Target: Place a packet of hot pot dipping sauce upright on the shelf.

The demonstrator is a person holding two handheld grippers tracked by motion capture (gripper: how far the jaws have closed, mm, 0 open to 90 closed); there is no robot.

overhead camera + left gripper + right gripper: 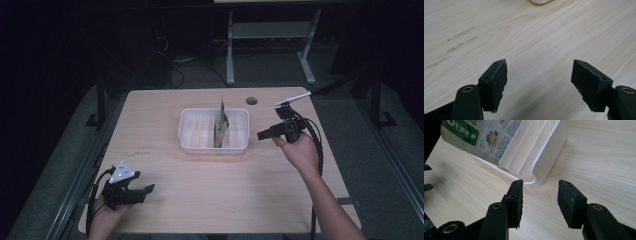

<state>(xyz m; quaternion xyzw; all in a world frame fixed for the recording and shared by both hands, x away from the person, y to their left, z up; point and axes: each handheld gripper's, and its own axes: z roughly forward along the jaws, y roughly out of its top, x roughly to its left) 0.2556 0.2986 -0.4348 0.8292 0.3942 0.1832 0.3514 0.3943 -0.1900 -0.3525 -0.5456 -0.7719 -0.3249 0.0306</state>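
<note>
A white ribbed tray (pixel 200 131) sits at the middle of the wooden table. A green and white printed packet (pixel 221 125) stands upright in it, slotted between the ribs. My right gripper (pixel 261 134) hovers just right of the tray, pointing left at it. In the right gripper view its jaws (pixel 540 200) stand open and bare, close to the tray's rounded corner (pixel 544 152), with the packet (pixel 479 135) beyond. My left gripper (pixel 148 192) rests low at the table's front left, far from the tray. Its jaws (pixel 539 82) gape wide over bare wood.
A round cable hole (pixel 251 100) lies in the table's back right. Faint scuff marks (pixel 456 42) streak the wood ahead of the left gripper. White desk legs (pixel 230 50) stand on the dark floor behind the table.
</note>
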